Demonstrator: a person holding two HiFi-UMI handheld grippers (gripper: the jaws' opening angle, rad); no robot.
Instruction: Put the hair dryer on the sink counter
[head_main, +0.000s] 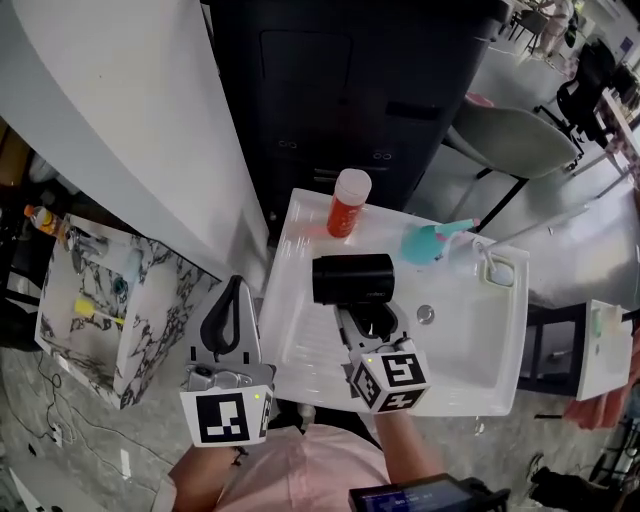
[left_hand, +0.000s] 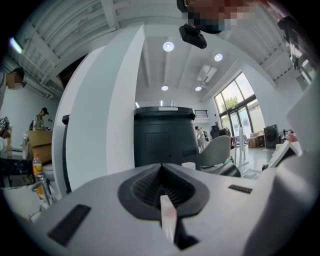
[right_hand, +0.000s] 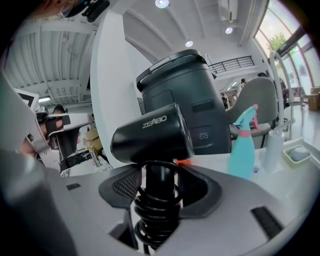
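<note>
The black hair dryer (head_main: 352, 278) hangs just over the white sink counter (head_main: 300, 340), barrel lying crosswise, near the basin's middle. My right gripper (head_main: 370, 318) is shut on its handle from the near side. In the right gripper view the handle, with the coiled cord wrapped round it, stands upright between the jaws, and the hair dryer (right_hand: 150, 132) barrel sits above my right gripper (right_hand: 160, 187). My left gripper (head_main: 233, 300) hovers off the counter's left edge, jaws pressed together on nothing. In its own view the left gripper (left_hand: 161, 187) points at open room.
An orange bottle (head_main: 348, 203) stands at the counter's back left, a teal spray bottle (head_main: 430, 243) lies at the back right beside a white dish (head_main: 497, 268). A dark cabinet (head_main: 340, 90) stands behind the sink. A marble shelf unit (head_main: 150, 300) is at the left.
</note>
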